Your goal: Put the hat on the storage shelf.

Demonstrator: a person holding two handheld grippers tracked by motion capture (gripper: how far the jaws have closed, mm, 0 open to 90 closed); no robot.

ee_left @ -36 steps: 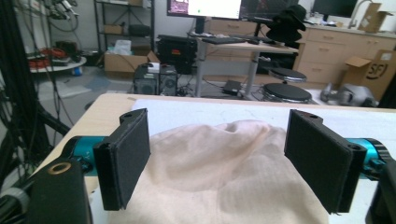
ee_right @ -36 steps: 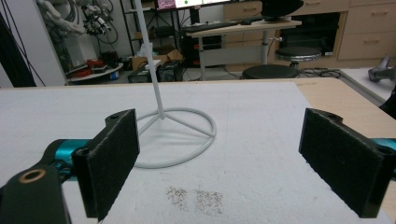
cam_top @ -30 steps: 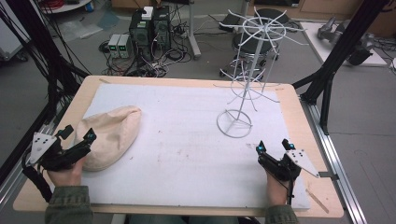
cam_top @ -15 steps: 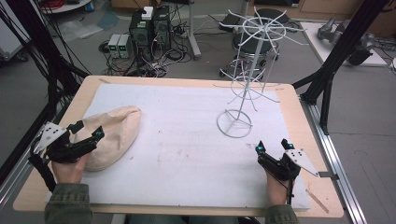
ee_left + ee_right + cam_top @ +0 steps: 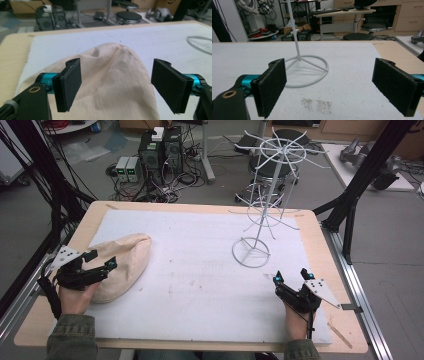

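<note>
While the left gripper (image 5: 100, 261) hangs wide open over the cream cloth bag (image 5: 122, 265) at the bench's (image 5: 200, 207) left edge, its own view shows that bag (image 5: 112, 82) between the jaws, and the right gripper (image 5: 329, 87), equally wide, faces the white wire rack's (image 5: 307, 70) ring base.

Cloth bag (image 5: 120, 265) lies on the tabletop (image 5: 200, 270) at the left; wire rack (image 5: 255, 220) stands at the right rear; left gripper (image 5: 102, 261) over the bag's near end; right gripper (image 5: 291, 276) before the rack.
</note>
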